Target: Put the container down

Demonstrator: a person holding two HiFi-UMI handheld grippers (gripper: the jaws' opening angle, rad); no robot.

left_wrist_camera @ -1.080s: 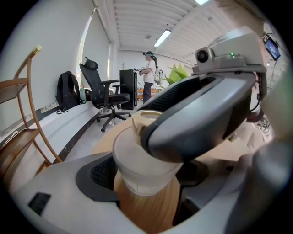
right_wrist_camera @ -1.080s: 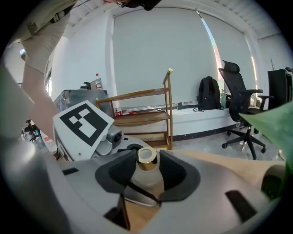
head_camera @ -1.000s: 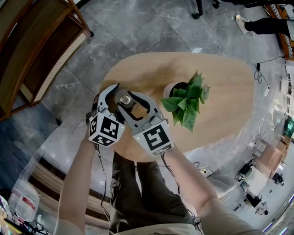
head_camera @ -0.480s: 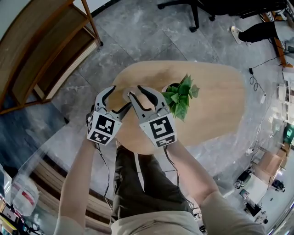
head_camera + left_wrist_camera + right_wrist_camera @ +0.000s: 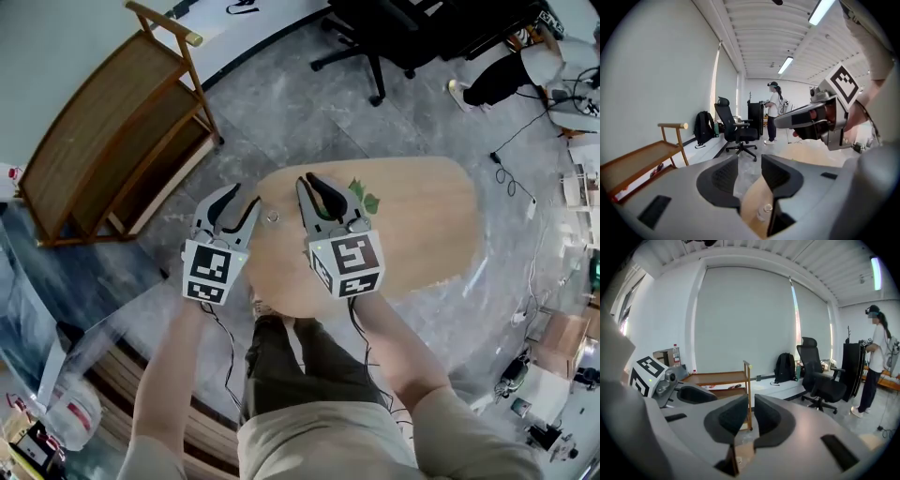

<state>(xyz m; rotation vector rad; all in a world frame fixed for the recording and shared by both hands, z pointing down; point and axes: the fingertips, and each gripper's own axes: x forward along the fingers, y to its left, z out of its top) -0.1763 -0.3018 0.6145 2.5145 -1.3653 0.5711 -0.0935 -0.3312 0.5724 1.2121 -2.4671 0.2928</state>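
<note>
Container: the small, pale-topped container sits on the surface near its 9 o'clock end, with nothing touching it.
Container, second look: in the left gripper view the container shows low down, below the gap of the fingers, on bare wood. It is too small to make out more.
Surface: an oval wooden surface on a grey stone floor.
Left gripper: the left gripper is held at 9 o'clock of the container, close by but clear of it.
Left fingers: the fingers are spread with a clear gap and are closing right now. Only floor and the edge of the surface show between them, and they grip nothing.
Right gripper: the right gripper is at 3 o'clock of the container, so the container lies between the two grippers.
Right fingers: the fingers are a narrow slit apart and closing. They pinch nothing, and a shelf post shows through the gap.
Plant: the green leaves of a plant peek out at 1 o'clock of the right gripper, mostly hidden behind it.
Wooden shelf: a wooden shelf stands on the floor at 10 o'clock, well apart from the surface.
Office chair: a black office chair is at 12 o'clock, and a backpack is against the wall near it.
Person: a person is standing far back in the room.
</note>
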